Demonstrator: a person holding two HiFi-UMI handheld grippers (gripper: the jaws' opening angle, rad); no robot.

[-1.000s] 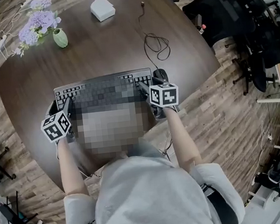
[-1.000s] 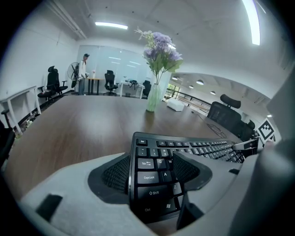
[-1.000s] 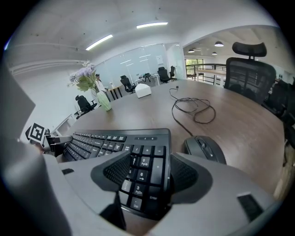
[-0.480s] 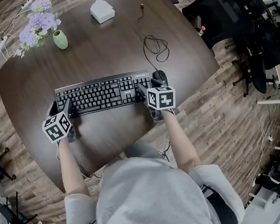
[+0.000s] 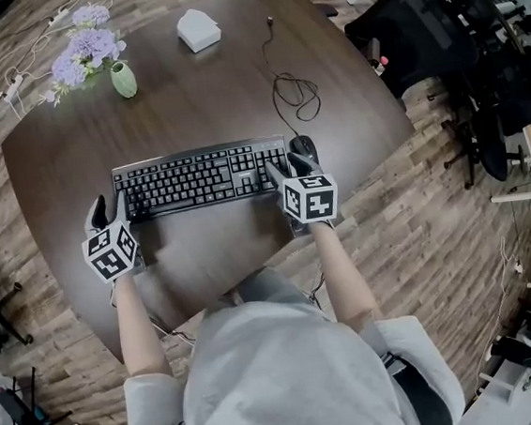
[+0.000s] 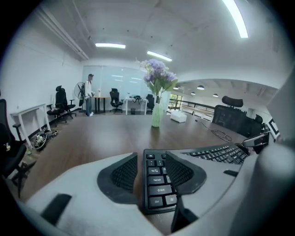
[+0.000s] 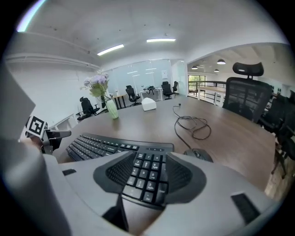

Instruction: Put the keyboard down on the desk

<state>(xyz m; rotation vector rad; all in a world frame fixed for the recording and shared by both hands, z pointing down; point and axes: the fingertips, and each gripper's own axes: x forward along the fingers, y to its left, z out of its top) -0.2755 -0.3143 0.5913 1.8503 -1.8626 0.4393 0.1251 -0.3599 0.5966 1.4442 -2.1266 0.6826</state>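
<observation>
A black keyboard lies flat on the dark wooden desk. My left gripper is at its left end, fingertips just off the edge. In the left gripper view that end of the keyboard shows between the jaws, which are closing with a gap still open beside the left pad. My right gripper is at the right end. The number pad sits between its jaws, which are narrowing slightly, and the pads do not visibly press on it.
A black mouse lies just right of the keyboard, with a looped cable behind it. A green vase of purple flowers and a white box stand at the far side. Black office chairs stand off the desk's right.
The left gripper has drawn back off the keyboard's left end and its jaws have narrowed. The keyboard and the right gripper have stayed in place.
</observation>
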